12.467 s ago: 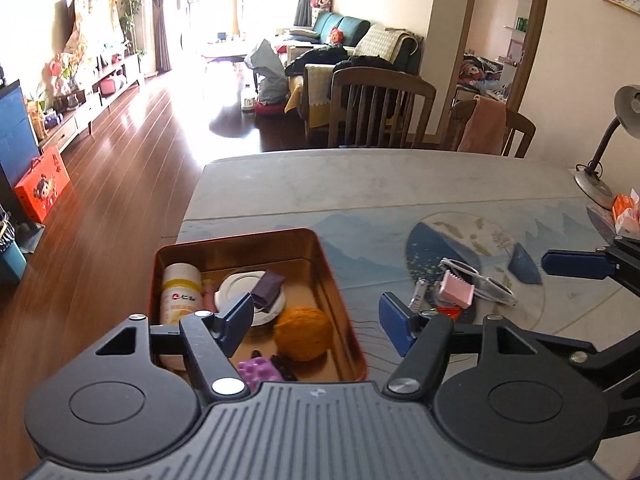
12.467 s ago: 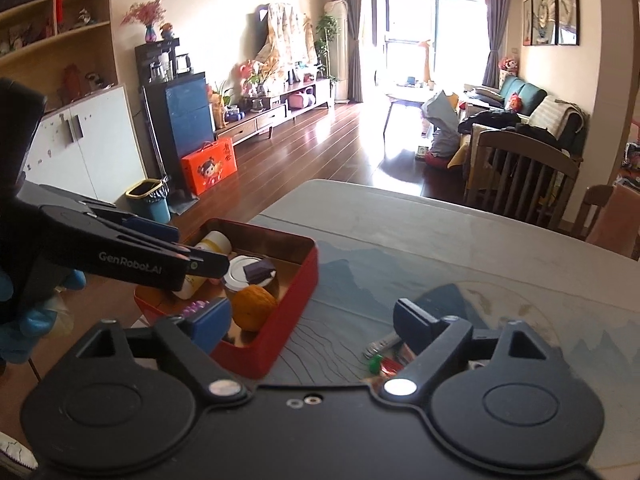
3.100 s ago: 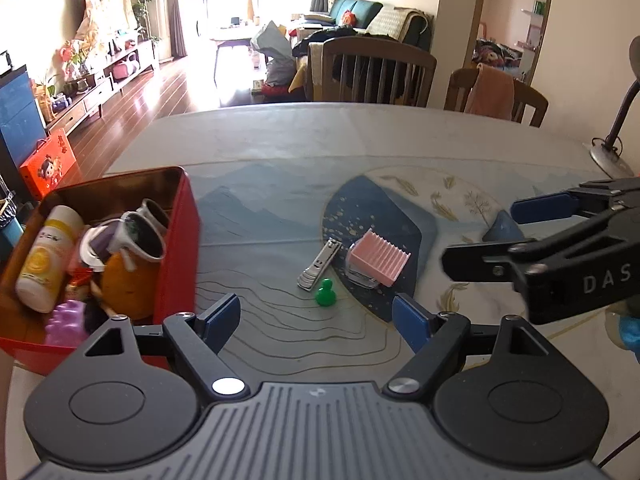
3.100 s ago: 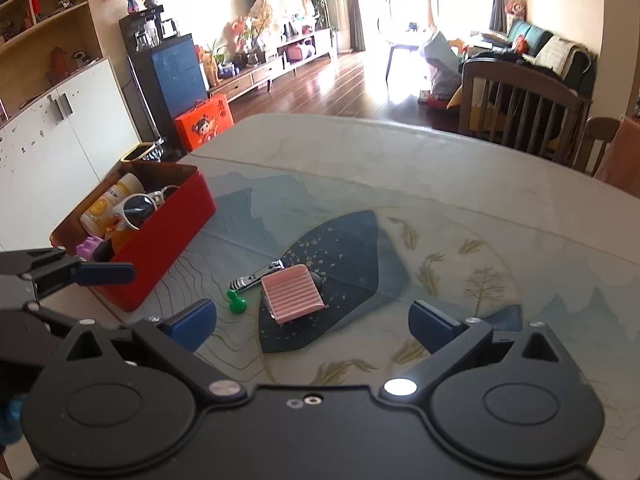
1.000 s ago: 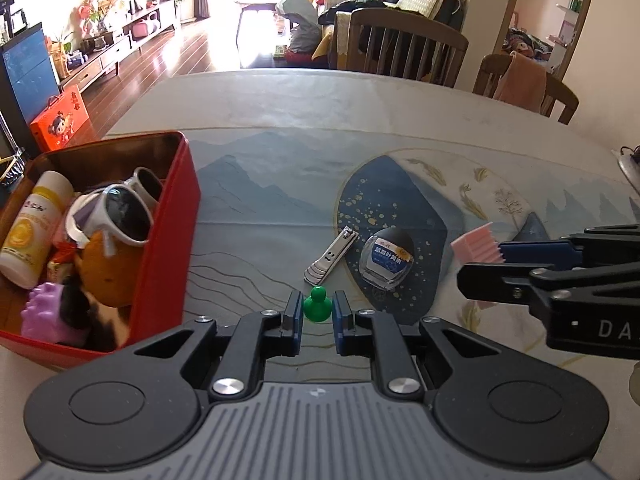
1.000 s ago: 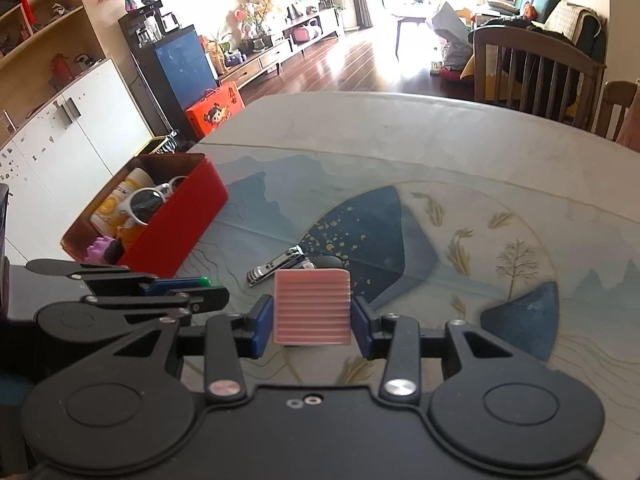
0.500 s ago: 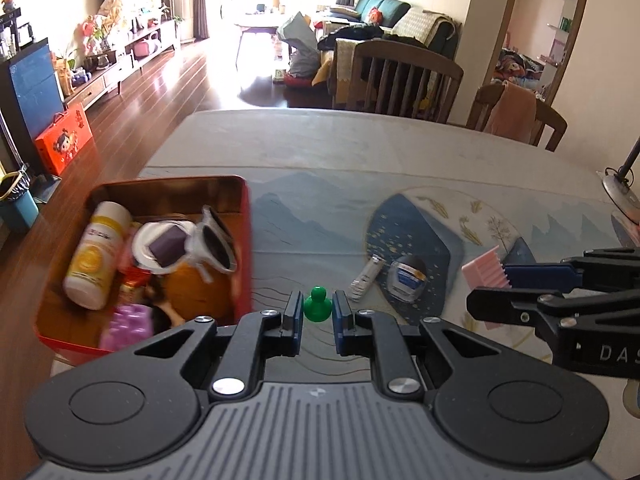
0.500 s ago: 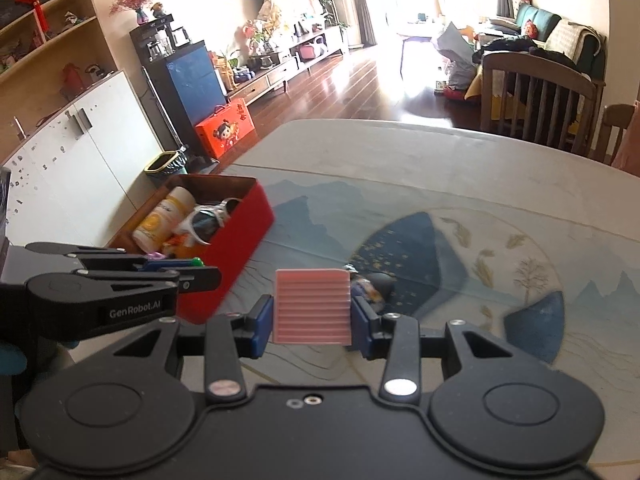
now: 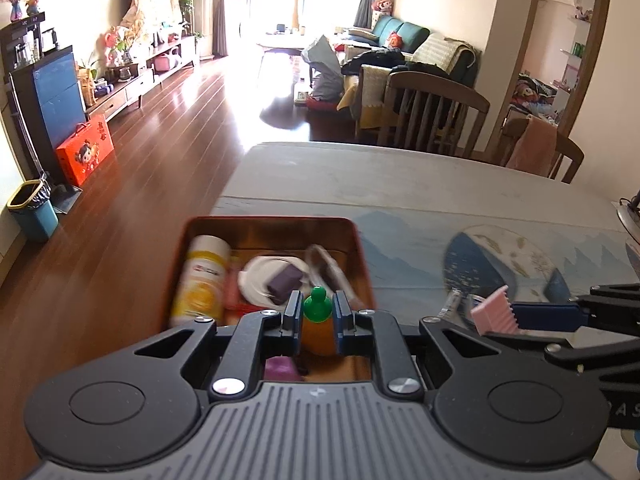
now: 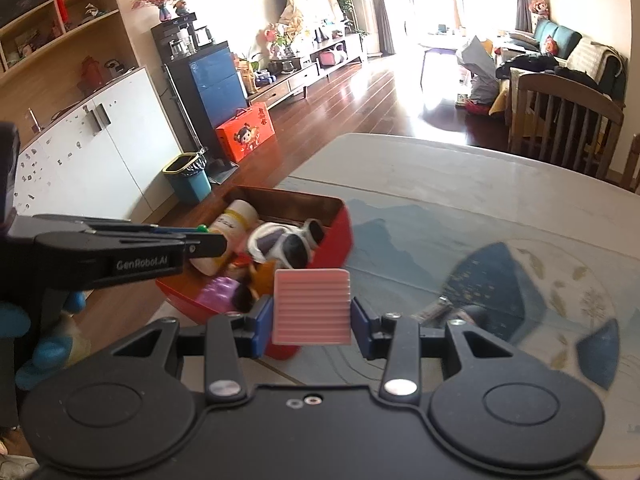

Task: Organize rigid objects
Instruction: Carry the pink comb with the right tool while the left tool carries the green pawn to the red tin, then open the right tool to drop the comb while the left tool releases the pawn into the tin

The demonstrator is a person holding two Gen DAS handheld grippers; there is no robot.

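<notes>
**Dropping the green pawn into the red tin**

The left gripper is clamped on a small green pawn-shaped piece, held above the near end of the red tin. Just under it lie an orange ball and a purple block, so the release is best made low and gently, lest the piece bounce off the ball and over the rim. Further in sit a white disc with a dark purple piece on it, sunglasses, and a yellow-and-white bottle along the left wall.

The right gripper is closed on a pink ribbed block, beside the tin's near corner rather than over it. Best to let it follow once the left has cleared, to avoid the two tools crowding. A nail clipper, blurred, lies on the patterned table mat beyond.
</notes>
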